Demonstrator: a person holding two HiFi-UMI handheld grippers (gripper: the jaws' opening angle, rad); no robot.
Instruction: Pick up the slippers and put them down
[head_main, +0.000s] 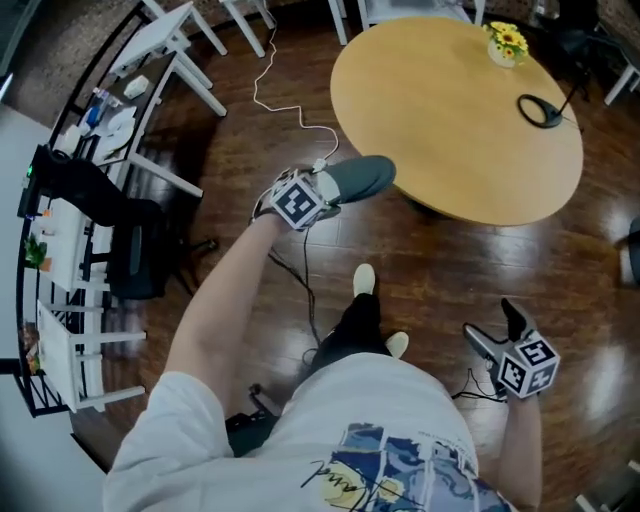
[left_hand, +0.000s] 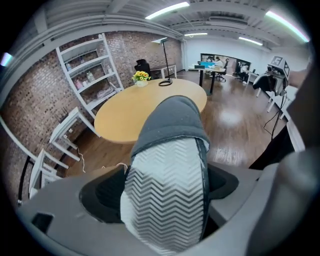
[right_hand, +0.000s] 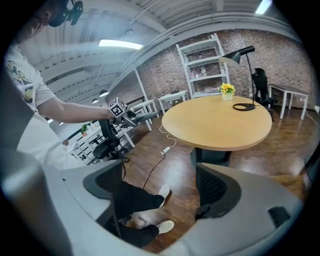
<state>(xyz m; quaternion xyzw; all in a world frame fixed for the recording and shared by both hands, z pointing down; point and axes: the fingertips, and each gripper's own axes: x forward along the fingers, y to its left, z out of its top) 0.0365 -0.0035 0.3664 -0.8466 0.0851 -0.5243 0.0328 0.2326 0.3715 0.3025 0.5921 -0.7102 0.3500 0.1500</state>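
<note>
Between jaws of the left claw, a grey slipper.
It is pinched tight; its soft grey toe sticks out past the claw, and its white zigzag bottom shows. The right claw is open, nothing inside.

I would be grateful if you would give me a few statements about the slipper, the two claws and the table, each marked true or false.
1. The left claw is shut on a grey slipper. True.
2. The right claw holds a slipper as well. False: its jaws stand apart with nothing between them.
3. A pot of yellow flowers stands on the round table. True.
4. The slipper lies flat on the table. False: it is held up in the left claw, by the table's edge.
5. The slipper's sole is smooth and plain. False: it has a zigzag tread.
</note>
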